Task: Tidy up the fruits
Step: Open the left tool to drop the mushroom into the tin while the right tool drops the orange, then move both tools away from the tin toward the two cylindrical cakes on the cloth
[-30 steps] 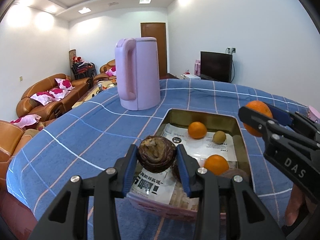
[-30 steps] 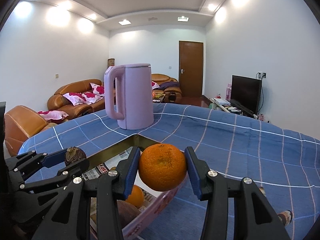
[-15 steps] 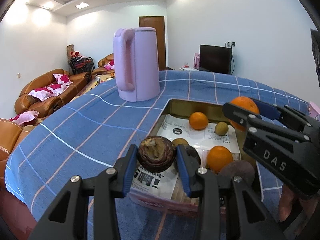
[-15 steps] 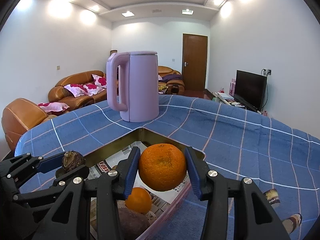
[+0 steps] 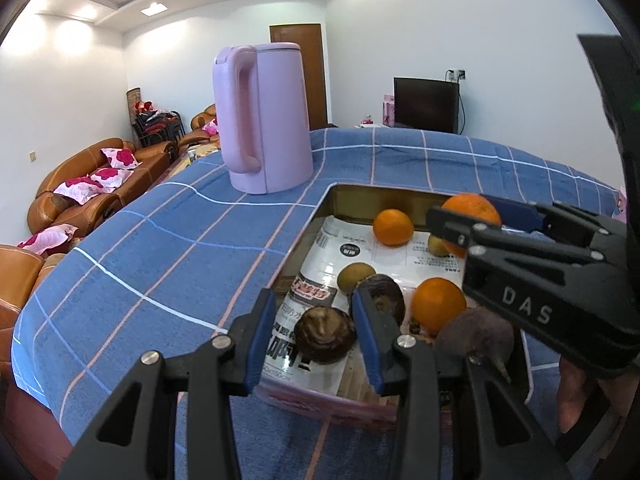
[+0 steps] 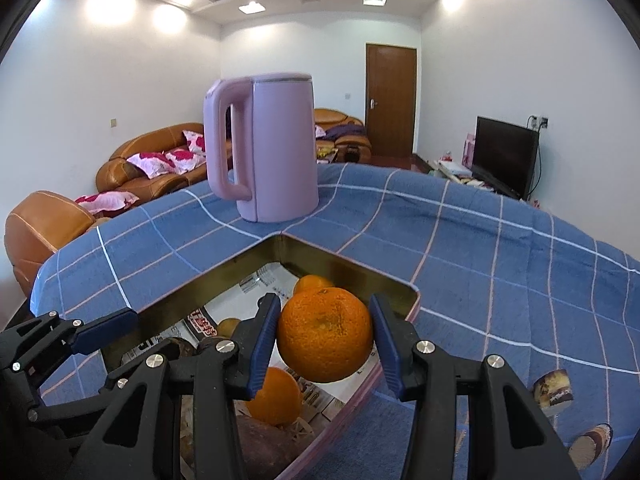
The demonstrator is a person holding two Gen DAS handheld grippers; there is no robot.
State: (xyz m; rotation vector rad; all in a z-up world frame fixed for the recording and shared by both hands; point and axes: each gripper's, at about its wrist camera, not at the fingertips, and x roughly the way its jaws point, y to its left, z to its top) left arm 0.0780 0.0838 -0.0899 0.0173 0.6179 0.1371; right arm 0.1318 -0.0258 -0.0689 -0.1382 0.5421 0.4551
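A gold tin tray (image 5: 360,190) lined with newspaper holds two oranges (image 5: 393,227), small greenish-brown fruits (image 5: 356,276), a dark fruit (image 5: 380,292) and a purple-brown tuber (image 5: 474,338). A brown round fruit (image 5: 325,334) lies on the paper at the tray's near end. My left gripper (image 5: 316,340) straddles it, open, with a gap showing at the left pad. My right gripper (image 6: 325,334) is shut on a large orange (image 6: 325,338) and hangs over the tray's (image 6: 344,264) right side. That orange (image 5: 468,216) shows in the left wrist view too.
A tall pink kettle (image 5: 266,120) stands on the blue checked cloth just beyond the tray's far left corner. Two small brown cut pieces (image 6: 552,394) lie on the cloth right of the tray. A person's hand (image 5: 576,396) holds the right gripper. Sofas and a TV stand behind.
The brown fruit has slipped down out of the left pads onto the newspaper. The right gripper has carried its orange inward over the tray and a little lower.
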